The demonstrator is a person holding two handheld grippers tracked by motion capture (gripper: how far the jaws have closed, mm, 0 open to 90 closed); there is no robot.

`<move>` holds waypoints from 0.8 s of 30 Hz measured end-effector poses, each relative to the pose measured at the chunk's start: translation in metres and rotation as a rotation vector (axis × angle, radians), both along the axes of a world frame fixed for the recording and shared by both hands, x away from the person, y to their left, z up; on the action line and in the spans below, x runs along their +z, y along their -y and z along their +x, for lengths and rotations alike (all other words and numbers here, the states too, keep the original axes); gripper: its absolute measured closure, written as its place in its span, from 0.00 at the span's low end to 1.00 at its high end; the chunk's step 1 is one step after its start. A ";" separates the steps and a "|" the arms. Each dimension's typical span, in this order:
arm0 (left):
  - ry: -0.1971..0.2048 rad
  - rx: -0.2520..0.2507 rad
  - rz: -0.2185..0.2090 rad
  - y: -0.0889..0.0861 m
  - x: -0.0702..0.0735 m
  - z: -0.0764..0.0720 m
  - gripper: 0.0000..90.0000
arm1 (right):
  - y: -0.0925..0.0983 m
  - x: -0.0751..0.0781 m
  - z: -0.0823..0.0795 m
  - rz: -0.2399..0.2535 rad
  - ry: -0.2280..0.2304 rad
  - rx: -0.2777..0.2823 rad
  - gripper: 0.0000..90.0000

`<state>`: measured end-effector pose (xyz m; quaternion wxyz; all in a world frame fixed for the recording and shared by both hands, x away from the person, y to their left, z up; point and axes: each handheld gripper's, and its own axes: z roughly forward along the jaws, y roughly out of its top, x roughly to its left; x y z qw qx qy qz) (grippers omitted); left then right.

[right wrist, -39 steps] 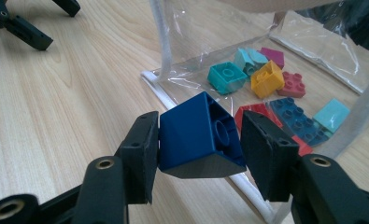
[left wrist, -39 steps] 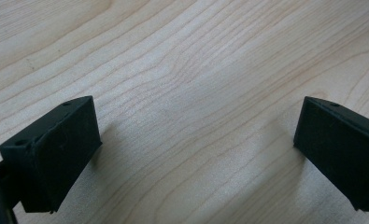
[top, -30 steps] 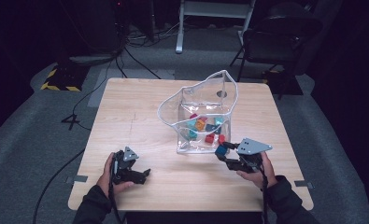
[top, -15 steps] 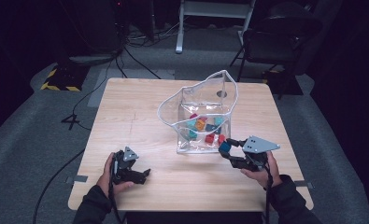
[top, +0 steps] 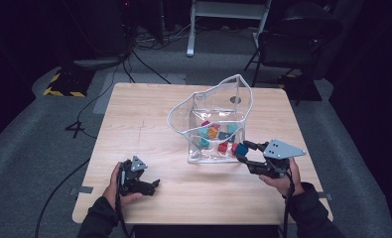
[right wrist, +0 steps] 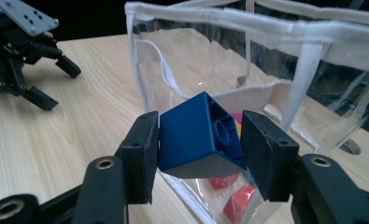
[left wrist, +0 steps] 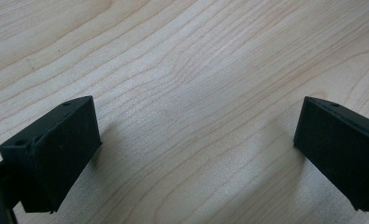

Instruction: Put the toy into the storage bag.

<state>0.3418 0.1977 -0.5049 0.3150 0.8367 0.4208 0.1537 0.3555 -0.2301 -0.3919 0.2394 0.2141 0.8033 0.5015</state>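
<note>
A blue brick (right wrist: 198, 135) sits clamped between the pads of my right gripper (right wrist: 200, 140), held above the table beside the near right corner of a clear bag (top: 211, 119) with white trim. In the high view the blue brick (top: 241, 148) and right gripper (top: 244, 151) hover just outside the bag's right wall. Inside the bag lie several bricks (top: 214, 134) in red, teal, orange and pink. My left gripper (top: 153, 187) rests on the table at the front left, open, with bare wood between its fingers (left wrist: 56, 149).
The wooden table (top: 144, 114) has free room left of the bag. A round hole (top: 235, 99) sits in the tabletop behind the bag. Chairs and cables stand on the dark floor beyond the far edge.
My right gripper has risen with the blue brick and drifted slightly right, beside the bag. The left gripper has stayed put.
</note>
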 end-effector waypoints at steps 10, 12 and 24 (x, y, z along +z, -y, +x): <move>0.000 0.001 0.000 0.000 0.000 0.000 0.01 | -0.003 0.031 0.000 0.013 0.062 0.000 0.54; 0.001 0.001 0.000 0.000 0.000 0.000 0.01 | -0.005 0.036 0.002 0.012 0.071 -0.001 0.54; 0.000 0.001 0.000 0.000 0.000 0.000 0.01 | -0.010 0.072 0.010 0.043 0.114 -0.012 0.54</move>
